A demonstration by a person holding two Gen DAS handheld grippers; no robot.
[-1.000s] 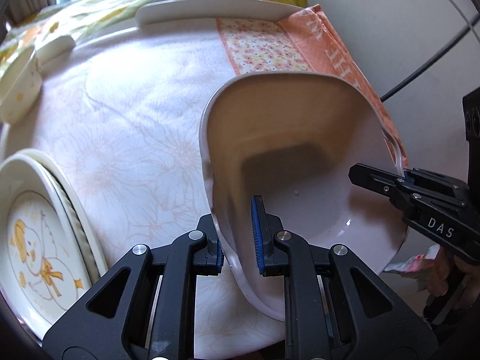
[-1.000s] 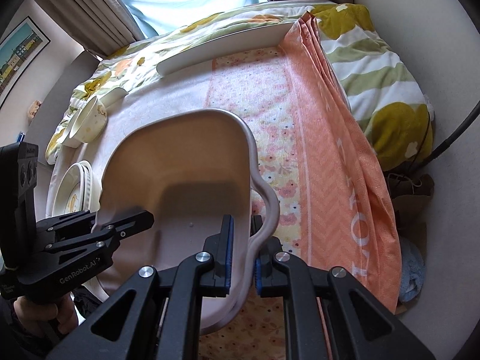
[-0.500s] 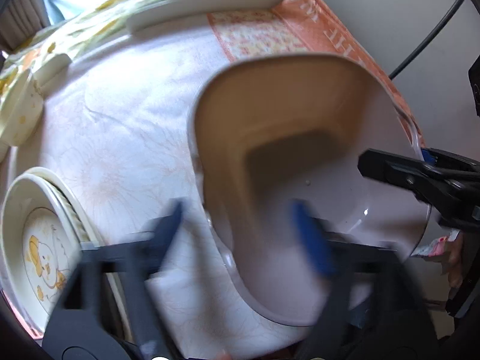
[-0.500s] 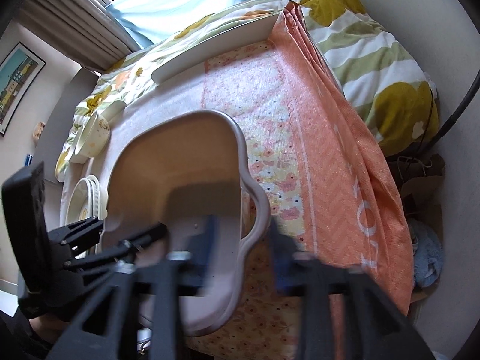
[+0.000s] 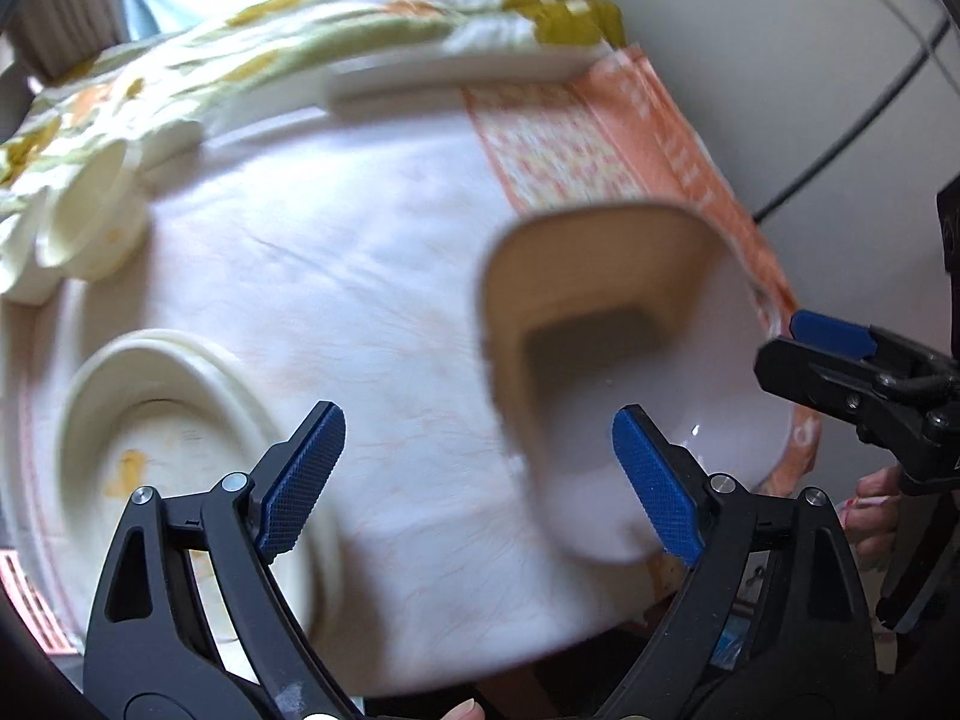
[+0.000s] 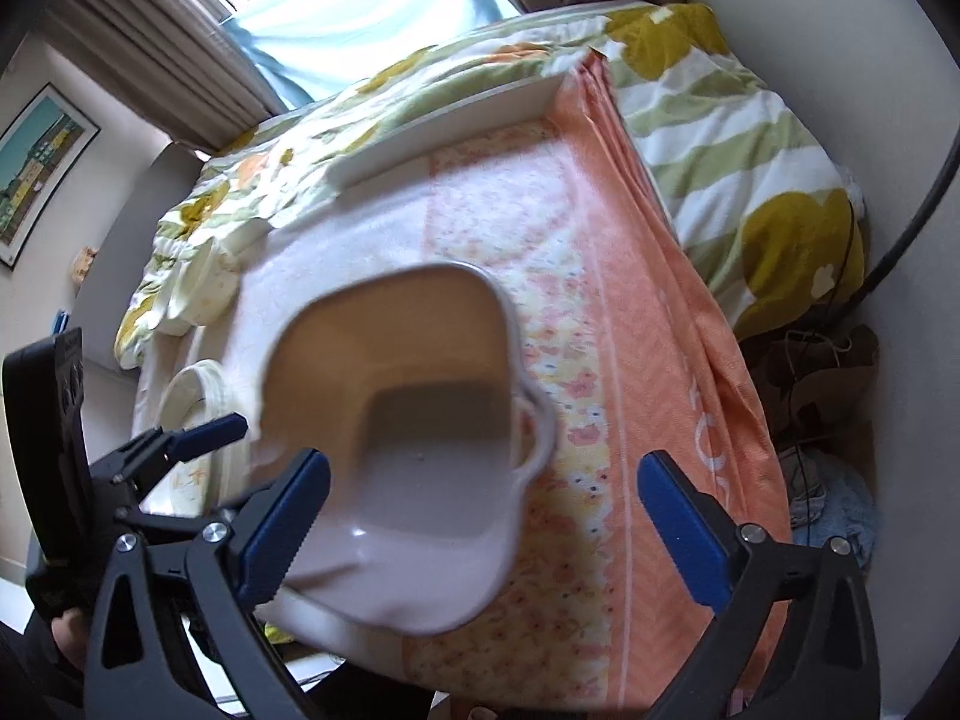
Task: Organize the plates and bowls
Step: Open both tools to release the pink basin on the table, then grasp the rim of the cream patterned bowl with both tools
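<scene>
The table (image 5: 336,276) fills both views under its pale and orange cloth. The large pinkish dish (image 6: 414,450) sits at center of the right wrist view, center right in the left one, near the table's front edge. A stack of plates (image 5: 180,420) lies lower left, a small bowl (image 5: 90,222) upper left. Left gripper (image 5: 480,468) and right gripper (image 6: 480,504) are both spread wide, gripping nothing. Probably best to draw both straight back, clear of the rim, so the dish isn't nudged off.

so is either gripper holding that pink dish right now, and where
Nothing is held: left gripper and right gripper are both open, and the pink dish sits free.
</scene>
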